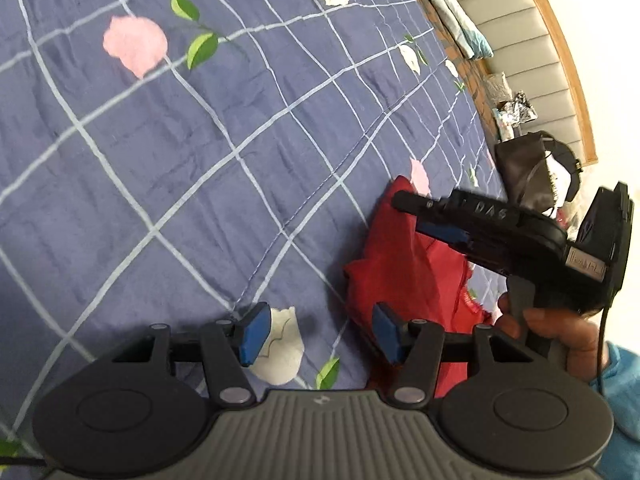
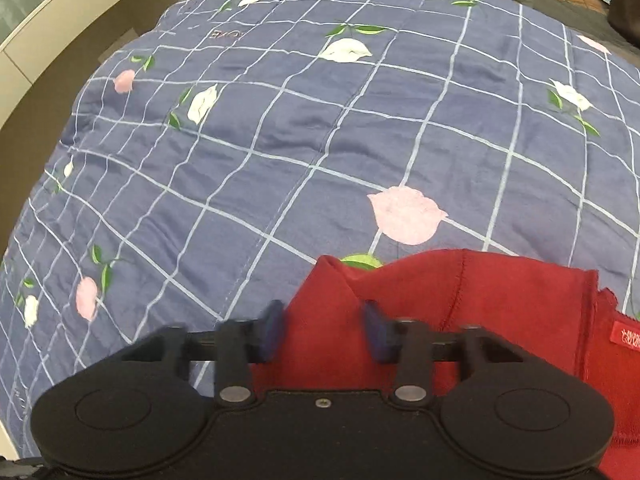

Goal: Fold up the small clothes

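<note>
Red garment (image 2: pixel 500 312) lies bunched on the quilt (image 2: pixel 280 160), well in from its edges. Right gripper (image 2: pixel 324 332) jaws wide, over a raised fold. Left gripper (image 1: pixel 316 334) wide, empty, beside the cloth. Risk: pinching several layers, or quilt too, dragging the bunch.

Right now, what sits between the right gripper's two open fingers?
In the right wrist view, the right gripper is open, and only the red garment shows in the gap; whether the pads touch the cloth is unclear.

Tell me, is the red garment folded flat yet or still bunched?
Still bunched. The red garment lies rumpled on the quilt, edges uneven, label showing. Both the right gripper and left gripper are open.
</note>
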Motion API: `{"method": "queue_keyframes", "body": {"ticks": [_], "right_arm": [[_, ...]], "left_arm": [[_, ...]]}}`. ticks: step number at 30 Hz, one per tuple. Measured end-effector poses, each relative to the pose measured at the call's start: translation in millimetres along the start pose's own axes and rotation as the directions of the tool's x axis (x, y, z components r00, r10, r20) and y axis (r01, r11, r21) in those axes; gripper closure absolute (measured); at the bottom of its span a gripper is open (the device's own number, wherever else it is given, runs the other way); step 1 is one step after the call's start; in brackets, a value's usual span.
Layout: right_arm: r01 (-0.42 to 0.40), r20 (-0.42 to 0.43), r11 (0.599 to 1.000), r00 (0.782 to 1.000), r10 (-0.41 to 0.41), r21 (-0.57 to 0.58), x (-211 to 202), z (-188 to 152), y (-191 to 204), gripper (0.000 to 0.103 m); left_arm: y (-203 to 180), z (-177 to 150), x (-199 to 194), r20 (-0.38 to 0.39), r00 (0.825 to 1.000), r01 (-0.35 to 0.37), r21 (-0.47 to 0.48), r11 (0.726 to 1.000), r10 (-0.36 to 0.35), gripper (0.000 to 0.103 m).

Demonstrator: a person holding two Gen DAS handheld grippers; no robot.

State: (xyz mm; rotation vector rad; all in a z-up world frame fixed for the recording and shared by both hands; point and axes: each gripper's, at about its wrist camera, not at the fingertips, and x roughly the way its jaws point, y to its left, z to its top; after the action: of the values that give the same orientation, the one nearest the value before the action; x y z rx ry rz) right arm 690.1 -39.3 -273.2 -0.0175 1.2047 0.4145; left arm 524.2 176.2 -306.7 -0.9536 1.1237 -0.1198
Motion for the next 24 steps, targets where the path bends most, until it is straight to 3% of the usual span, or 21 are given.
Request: {"method": "queue_keyframes", "body": {"ticks": [3, 8, 13, 16, 18, 20, 22, 24], "right_arm": [[0.011, 0.033, 0.999, 0.999, -0.01, -0.033, -6, -3, 2, 0.098], [-0.005, 0.108, 0.999, 0.994, 0.001, 0.037, -27, -6, -10, 0.099], [-0.015, 0.147, 0.997, 0.989, 0.004, 0.077, -41, -5, -21, 0.099], [-0.021, 0.166, 0.996, 0.986, 0.007, 0.088, -49, -2, -26, 0.099], [-0.023, 0.177, 0.996, 0.984, 0.006, 0.092, -54, -2, -29, 0.099], [-0.023, 0.185, 0.995, 0.983, 0.005, 0.097, -58, -2, -32, 0.099], [-0.015, 0.197, 0.996, 0.98, -0.003, 0.09, -61, -2, -33, 0.099], [-0.006, 0.215, 0.995, 0.977, -0.014, 0.095, -64, -1, -33, 0.097]], "left_arm": [[3, 4, 7, -0.009, 0.998, 0.056, -0.04, 0.998, -0.056, 0.043], [2, 10, 23, -0.019, 0.992, 0.122, -0.124, 0.985, -0.126, 0.043], [-4, 16, 45, -0.015, 0.962, 0.257, -0.283, 0.924, -0.272, 0.043], [-9, 16, 56, 0.007, 0.95, 0.295, -0.35, 0.889, -0.312, 0.044], [-10, 15, 60, 0.045, 0.943, 0.319, -0.406, 0.856, -0.33, 0.057], [-12, 16, 60, 0.101, 0.947, 0.319, -0.425, 0.848, -0.305, 0.078], [-20, 15, 51, 0.193, 0.952, 0.297, -0.393, 0.87, -0.238, 0.089], [-28, 12, 41, 0.276, 0.945, 0.268, -0.341, 0.901, -0.176, 0.1]]}}
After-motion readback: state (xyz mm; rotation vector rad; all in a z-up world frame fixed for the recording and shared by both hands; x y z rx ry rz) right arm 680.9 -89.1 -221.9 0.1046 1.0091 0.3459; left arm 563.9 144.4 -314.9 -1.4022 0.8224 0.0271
